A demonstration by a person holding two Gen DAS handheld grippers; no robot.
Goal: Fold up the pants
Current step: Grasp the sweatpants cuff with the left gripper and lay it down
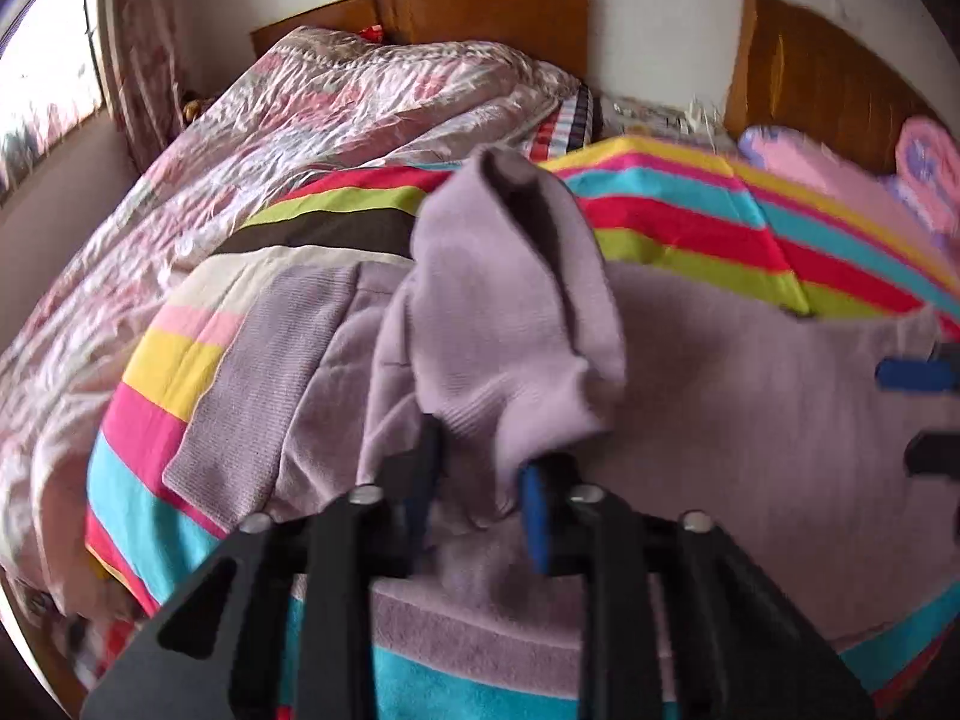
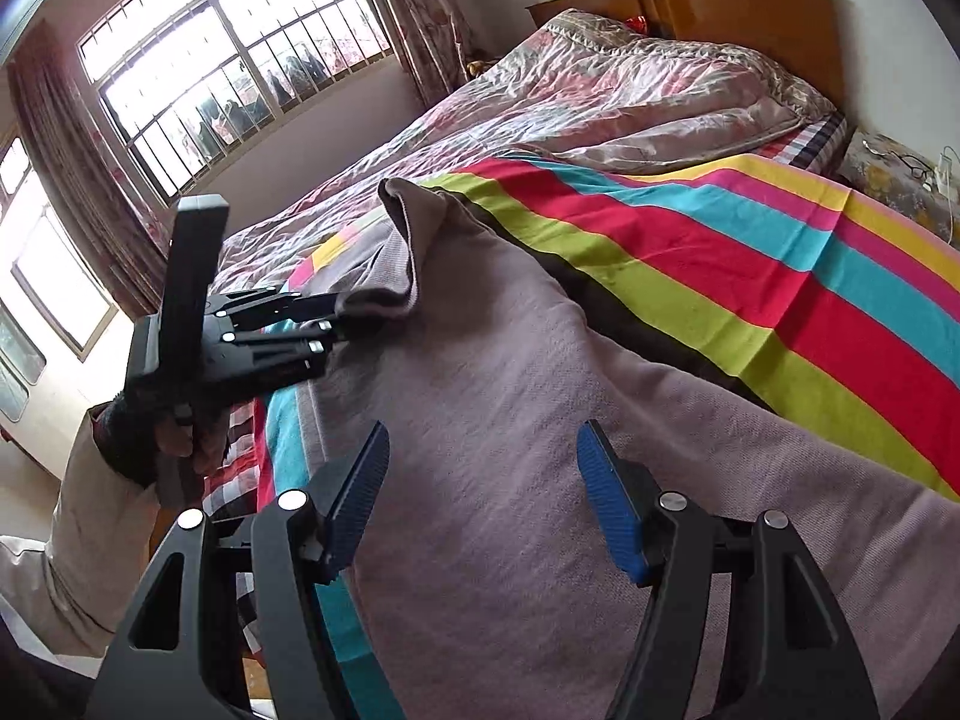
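Lilac knit pants (image 1: 750, 408) lie spread on a striped sheet (image 1: 690, 222) on the bed. My left gripper (image 1: 477, 492) is shut on a bunched end of the pants, which stands up in a fold in front of the camera. In the right wrist view the same gripper (image 2: 345, 315) is at the left, pinching the raised cuff end of the pants (image 2: 510, 390). My right gripper (image 2: 483, 480) hovers open just over the flat cloth, with nothing pressed between its blue pads. Its fingertips (image 1: 918, 375) show at the right edge of the left wrist view.
A rumpled pink quilt (image 2: 600, 96) covers the far half of the bed, below a wooden headboard (image 1: 480, 12). Pink pillows (image 1: 840, 174) lie at the right. A barred window (image 2: 228, 48) and curtains are at the left. A person's sleeve (image 2: 78, 510) holds the left gripper.
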